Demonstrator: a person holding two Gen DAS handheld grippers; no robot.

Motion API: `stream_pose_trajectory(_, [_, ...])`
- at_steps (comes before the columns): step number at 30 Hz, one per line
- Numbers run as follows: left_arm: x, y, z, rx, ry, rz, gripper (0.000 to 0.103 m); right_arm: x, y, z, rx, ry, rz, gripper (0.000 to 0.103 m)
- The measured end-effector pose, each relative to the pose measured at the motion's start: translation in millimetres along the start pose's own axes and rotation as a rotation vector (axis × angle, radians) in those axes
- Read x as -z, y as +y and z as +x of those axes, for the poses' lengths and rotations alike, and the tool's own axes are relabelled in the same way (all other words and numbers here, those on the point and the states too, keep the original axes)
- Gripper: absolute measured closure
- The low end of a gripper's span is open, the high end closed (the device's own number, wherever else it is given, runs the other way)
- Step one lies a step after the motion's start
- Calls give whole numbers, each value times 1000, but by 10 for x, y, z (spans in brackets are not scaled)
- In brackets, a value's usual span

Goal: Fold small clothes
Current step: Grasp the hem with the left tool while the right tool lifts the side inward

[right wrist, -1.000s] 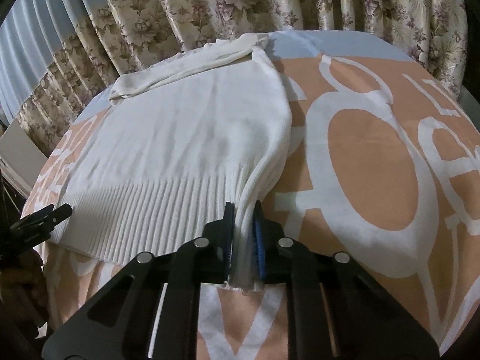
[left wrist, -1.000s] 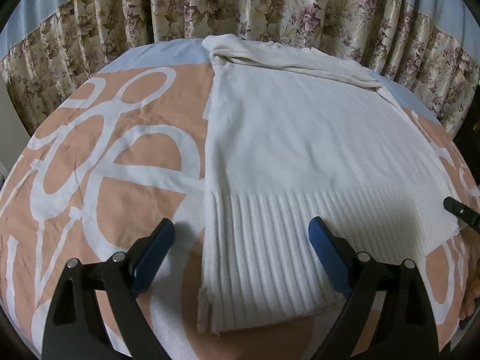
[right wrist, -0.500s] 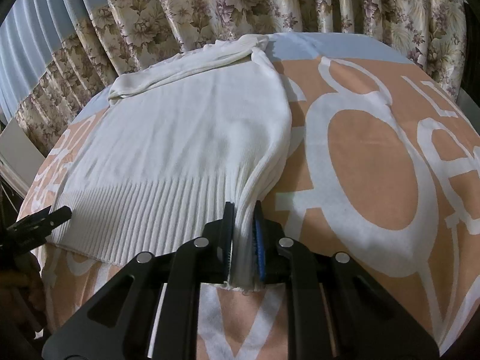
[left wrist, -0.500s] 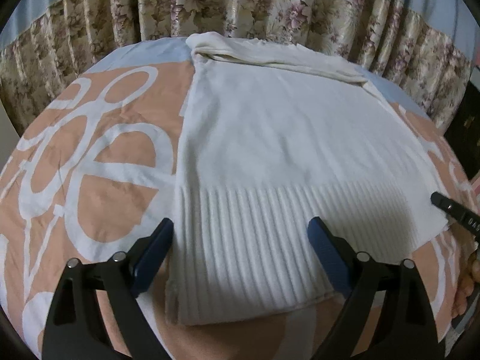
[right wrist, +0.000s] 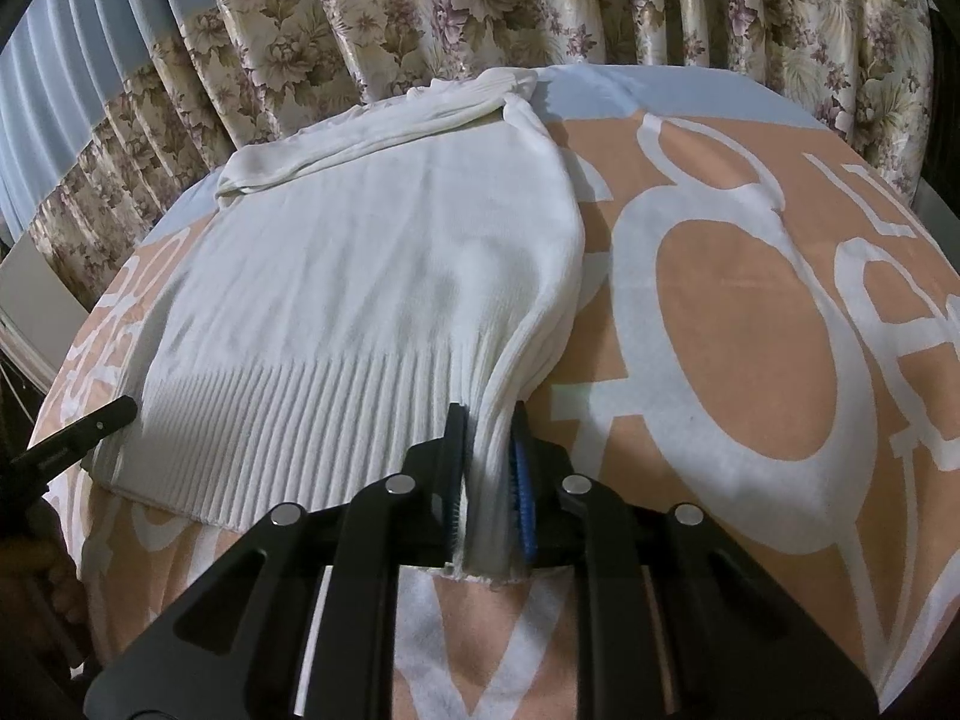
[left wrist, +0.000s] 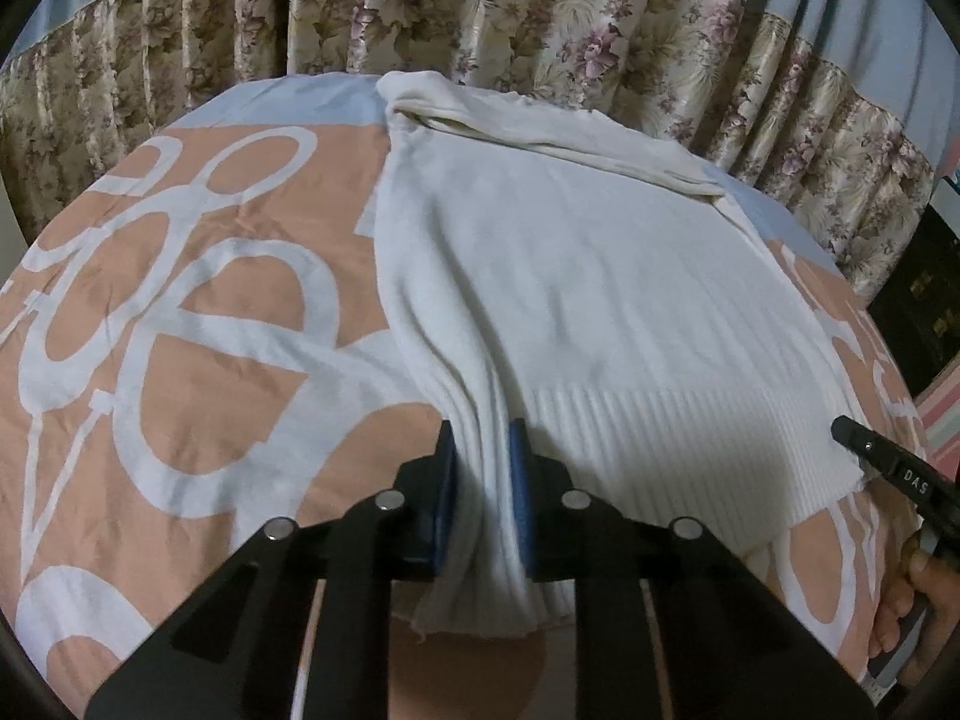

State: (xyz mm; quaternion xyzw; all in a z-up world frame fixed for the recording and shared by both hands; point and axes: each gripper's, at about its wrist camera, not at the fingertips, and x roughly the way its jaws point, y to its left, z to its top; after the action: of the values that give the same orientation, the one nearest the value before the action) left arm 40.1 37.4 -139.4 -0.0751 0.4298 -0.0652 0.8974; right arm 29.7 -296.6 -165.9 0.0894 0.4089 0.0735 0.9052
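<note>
Jaws of the left gripper (left wrist: 483,498) and right gripper (right wrist: 487,489) each pinch a ribbed hem corner of the white sweater (left wrist: 588,276) at lower centre, spread up the peach-and-white bed cover (right wrist: 750,330) toward floral curtains (right wrist: 540,6) across the top.

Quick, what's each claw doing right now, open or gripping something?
Left claw: closed, pinching the ribbed hem corner of the white sweater.
Right claw: closed, pinching the sweater's opposite hem corner.
</note>
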Motion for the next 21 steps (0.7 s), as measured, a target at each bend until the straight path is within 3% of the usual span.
stream_pose_trajectory(13, [2,-46,-135,-29,-15,49,88,18,66,-89,-27,-6,-14,92])
stream_pose_trajectory(21, [-13,-1,-390,-60,-30,85,88,82,214,-438,-79,-44,-35,93])
